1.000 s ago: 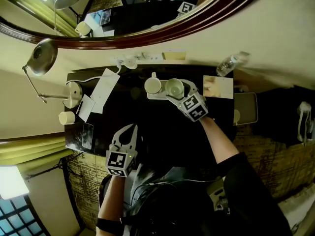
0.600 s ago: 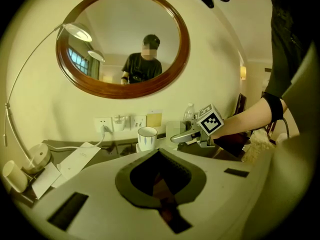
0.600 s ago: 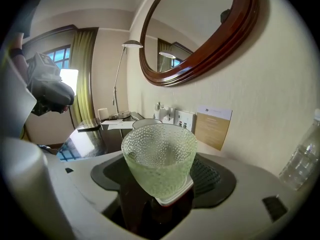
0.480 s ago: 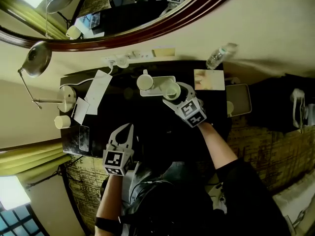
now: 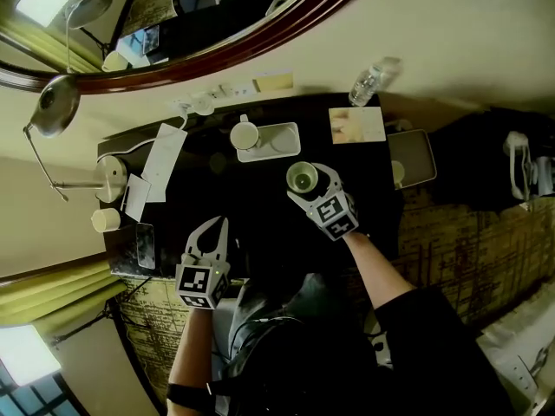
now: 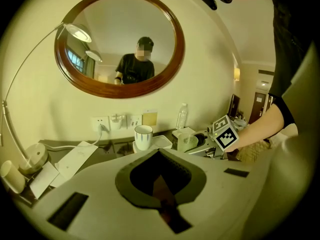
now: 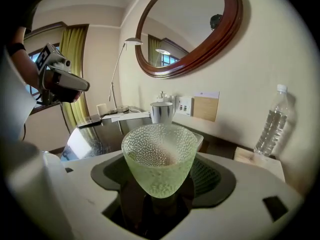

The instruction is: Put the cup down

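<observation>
Two grippers, one cup, job not finished; going left to right in the head view. Far left: lamp (image 5: 52, 107) and loose papers (image 5: 161, 156) on the dark table (image 5: 260, 224); not involved. Left gripper (image 5: 219, 224) hovers over the table's near left edge, jaws pressed together with nothing between them, well apart from the cup; idle by the look of it. White mug (image 5: 244, 135) stands upright at the left end of the tray (image 5: 286, 150) at the back; on it or just beside it, can't tell which; nothing else stands on the tray that I can see. Pebbled green glass cup (image 5: 303, 178) is nearer the person than the tray, over open tabletop, upright, mouth up. Right gripper (image 5: 314, 189) is clamped on it, jaws spread wide round its lower body, pads on both sides in the right gripper view. No view shows whether the base touches the table; my read is it hangs a little above. Further right: card (image 5: 356, 125) and water bottle (image 5: 368, 81) by the wall, clear of the action. Progress, as a judgement: cup is at a free spot, so placement looks close. Left to do: lower until the base sits flat; spread the jaws; draw the gripper back without tipping it.
</observation>
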`<state>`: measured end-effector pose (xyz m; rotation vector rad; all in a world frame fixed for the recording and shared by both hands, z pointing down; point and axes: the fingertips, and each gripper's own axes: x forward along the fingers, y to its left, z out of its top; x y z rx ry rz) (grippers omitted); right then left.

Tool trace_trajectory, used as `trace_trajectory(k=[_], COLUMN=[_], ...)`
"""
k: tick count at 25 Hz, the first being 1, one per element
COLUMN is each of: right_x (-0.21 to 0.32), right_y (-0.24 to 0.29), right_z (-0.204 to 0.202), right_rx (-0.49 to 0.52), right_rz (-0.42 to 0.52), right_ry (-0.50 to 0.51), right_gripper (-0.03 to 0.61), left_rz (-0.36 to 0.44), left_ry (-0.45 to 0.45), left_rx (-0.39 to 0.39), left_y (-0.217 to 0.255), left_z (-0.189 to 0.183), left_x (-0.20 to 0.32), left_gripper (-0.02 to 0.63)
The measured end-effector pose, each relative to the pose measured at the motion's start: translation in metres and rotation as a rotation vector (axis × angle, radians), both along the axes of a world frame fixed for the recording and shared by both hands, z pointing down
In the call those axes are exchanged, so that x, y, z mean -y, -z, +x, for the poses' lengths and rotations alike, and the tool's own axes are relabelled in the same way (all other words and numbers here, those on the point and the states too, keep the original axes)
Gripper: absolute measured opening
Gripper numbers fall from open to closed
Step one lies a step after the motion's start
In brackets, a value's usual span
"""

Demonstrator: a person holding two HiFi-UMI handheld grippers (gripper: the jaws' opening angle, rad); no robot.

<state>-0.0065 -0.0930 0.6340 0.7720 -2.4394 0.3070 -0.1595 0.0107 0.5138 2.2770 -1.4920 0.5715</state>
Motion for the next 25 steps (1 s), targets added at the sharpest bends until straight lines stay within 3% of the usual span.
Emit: trace_trajectory(k=[16,25], right_x=[-0.016,-0.025], right_y=[-0.037,-0.010], right_z=[0.012,0.023], right_rx=[-0.066,-0.086], right_rz=[-0.047,-0.026], right_ry=[-0.111,-0.125], right_gripper=[0.420,0.445], left_rz=[-0.010,0.005], left_ry=[0.034,0.000], left_rx=[0.004,-0.014], left_y=[-0.005,0.007], left_z=[-0.024,-0.021], left_x=[-0.021,-0.014], left_gripper=[0.003,0.004])
